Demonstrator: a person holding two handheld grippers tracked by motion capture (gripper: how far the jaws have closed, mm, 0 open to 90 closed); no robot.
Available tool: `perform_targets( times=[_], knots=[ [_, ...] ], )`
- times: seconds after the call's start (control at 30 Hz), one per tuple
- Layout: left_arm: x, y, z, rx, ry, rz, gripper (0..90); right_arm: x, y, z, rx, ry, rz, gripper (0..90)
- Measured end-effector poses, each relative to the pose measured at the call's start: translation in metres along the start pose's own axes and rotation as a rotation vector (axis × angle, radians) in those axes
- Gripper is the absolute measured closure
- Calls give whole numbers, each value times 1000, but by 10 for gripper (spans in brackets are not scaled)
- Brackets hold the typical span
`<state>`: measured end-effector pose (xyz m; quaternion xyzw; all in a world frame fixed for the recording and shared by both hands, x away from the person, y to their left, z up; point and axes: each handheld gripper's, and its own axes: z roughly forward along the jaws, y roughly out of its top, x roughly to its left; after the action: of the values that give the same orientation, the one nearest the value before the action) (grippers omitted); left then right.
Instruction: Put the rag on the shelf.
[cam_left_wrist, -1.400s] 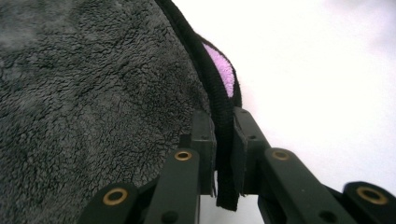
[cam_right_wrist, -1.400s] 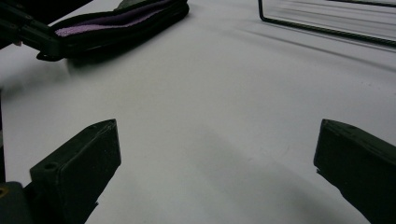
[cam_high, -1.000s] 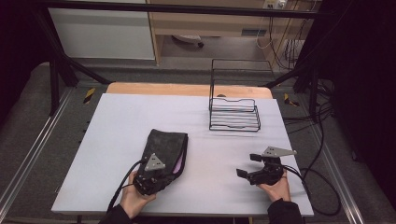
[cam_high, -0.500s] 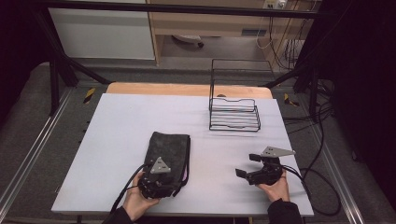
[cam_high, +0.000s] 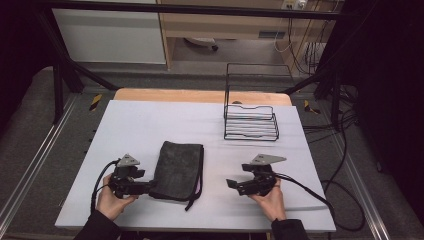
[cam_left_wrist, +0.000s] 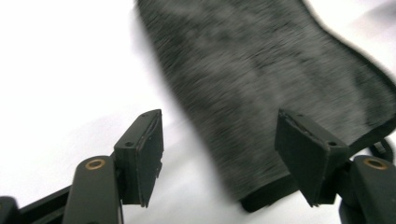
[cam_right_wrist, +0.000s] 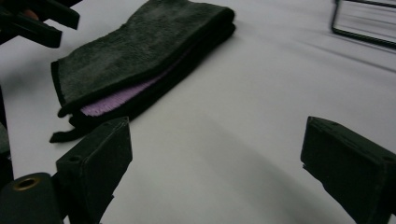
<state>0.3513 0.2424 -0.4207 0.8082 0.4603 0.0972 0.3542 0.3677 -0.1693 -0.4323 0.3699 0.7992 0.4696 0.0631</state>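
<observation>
The left gripper (cam_high: 149, 186) is being held just left of the folded dark towel (cam_high: 179, 169), its jaws having just been opening, nothing being pinched. The right gripper (cam_high: 231, 184) is being held spread, well right of the towel. The towel is lying flat on the table (cam_high: 150, 120), near of the wire rack (cam_high: 250, 121).

A dark grey terry cloth (cam_high: 178, 170), folded flat into a rectangle, lies on the near middle of the table; a lilac inner layer (cam_right_wrist: 119, 99) shows at its edge
</observation>
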Motion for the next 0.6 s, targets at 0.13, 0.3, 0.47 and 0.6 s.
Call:
perform_targets(
  times=[0.13,0.3,0.47,0.6],
  knots=[
    [4,-10,5,35,-28,-9,370,24,11,26,9,18,4,154],
    [2,-15,11,48,-79,-13,505,49,18,56,13,45,58,195],
    [-1,-16,12,51,-102,-28,608,62,13,80,74,21,64,240],
    [-5,-18,12,56,-115,-23,686,66,7,88,81,19,90,314]
  ],
)
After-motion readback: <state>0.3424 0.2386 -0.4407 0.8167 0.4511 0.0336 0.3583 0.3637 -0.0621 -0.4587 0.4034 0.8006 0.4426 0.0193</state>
